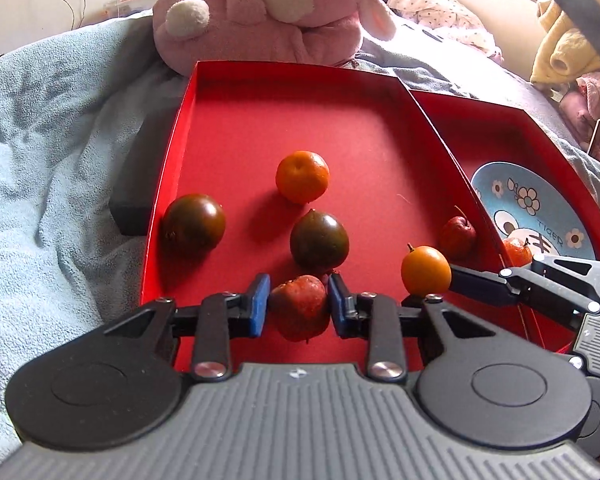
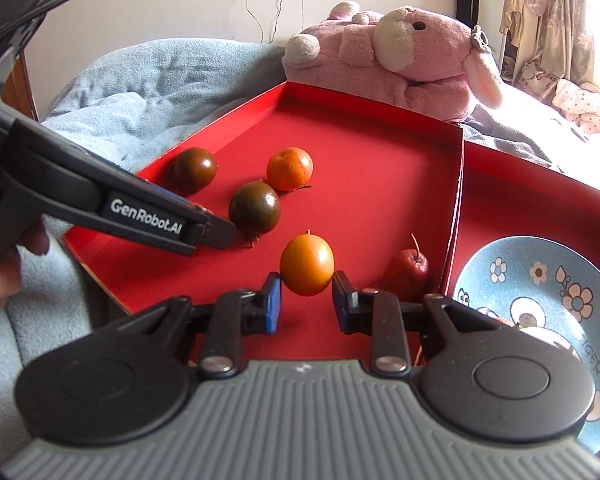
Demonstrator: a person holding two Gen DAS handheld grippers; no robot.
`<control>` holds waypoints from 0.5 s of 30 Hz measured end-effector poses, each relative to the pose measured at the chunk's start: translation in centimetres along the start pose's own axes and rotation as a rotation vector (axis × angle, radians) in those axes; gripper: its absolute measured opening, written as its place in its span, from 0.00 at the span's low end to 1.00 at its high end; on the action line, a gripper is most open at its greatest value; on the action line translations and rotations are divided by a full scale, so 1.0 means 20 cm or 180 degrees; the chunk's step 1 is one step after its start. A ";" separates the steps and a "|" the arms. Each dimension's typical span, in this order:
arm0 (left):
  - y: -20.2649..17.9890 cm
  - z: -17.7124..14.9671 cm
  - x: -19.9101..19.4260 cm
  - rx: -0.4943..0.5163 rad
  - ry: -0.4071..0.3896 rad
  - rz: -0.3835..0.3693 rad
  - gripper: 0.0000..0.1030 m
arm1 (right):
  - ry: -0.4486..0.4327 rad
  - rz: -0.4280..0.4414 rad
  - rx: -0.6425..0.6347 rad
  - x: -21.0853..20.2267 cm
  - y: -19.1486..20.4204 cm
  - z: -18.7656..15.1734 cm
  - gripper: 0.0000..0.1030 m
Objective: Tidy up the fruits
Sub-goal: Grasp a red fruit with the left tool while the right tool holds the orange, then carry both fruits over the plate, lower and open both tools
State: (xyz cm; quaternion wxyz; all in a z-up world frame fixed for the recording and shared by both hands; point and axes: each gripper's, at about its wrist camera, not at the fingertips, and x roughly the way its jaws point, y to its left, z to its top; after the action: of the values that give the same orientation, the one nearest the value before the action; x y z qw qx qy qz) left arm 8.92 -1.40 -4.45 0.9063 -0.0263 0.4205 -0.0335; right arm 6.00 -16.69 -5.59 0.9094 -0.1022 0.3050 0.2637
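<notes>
Two handheld grippers work inside a red box lid (image 1: 300, 128) resting on a blue blanket (image 1: 52, 160). The left gripper (image 1: 299, 306) has its blue pads (image 1: 259, 304) against both sides of a red apple (image 1: 300, 308) near the lid's front edge. The right gripper (image 2: 306, 300) reaches in beside it, jaws parted around a yellow-orange oval fruit (image 2: 307, 265) without a visible squeeze. A mandarin (image 1: 302, 176) and two dark green-brown fruits (image 1: 319, 240) lie mid-lid, one against the left wall (image 1: 194, 220); the far half is bare. A small red apple (image 2: 406, 270) sits against the right wall. Beyond that wall, a second red tray (image 2: 532, 208) holds a blue flowered plate (image 2: 540, 280) with an orange fruit (image 1: 517, 250). A pink plush toy (image 2: 392, 64) borders the far edge.
</notes>
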 end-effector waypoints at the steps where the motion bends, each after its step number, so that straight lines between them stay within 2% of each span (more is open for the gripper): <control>1: -0.01 0.00 -0.01 0.0009 -0.0018 -0.0002 0.36 | -0.0012 -0.0005 0.0003 -0.02 -0.01 0.00 0.30; 8: -0.10 0.05 -0.07 0.0074 -0.0108 -0.0095 0.36 | -0.0111 -0.0103 0.0098 -0.13 -0.09 -0.02 0.30; 15: -0.29 0.16 -0.09 0.0226 -0.0232 -0.0291 0.36 | -0.0184 -0.0310 0.0212 -0.23 -0.23 -0.03 0.30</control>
State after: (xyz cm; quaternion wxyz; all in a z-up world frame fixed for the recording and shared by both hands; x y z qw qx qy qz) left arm 9.97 -7.01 -0.66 0.9189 -0.0145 0.3841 -0.0887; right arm 5.03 -22.66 -3.05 0.9324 -0.0789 0.2819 0.2117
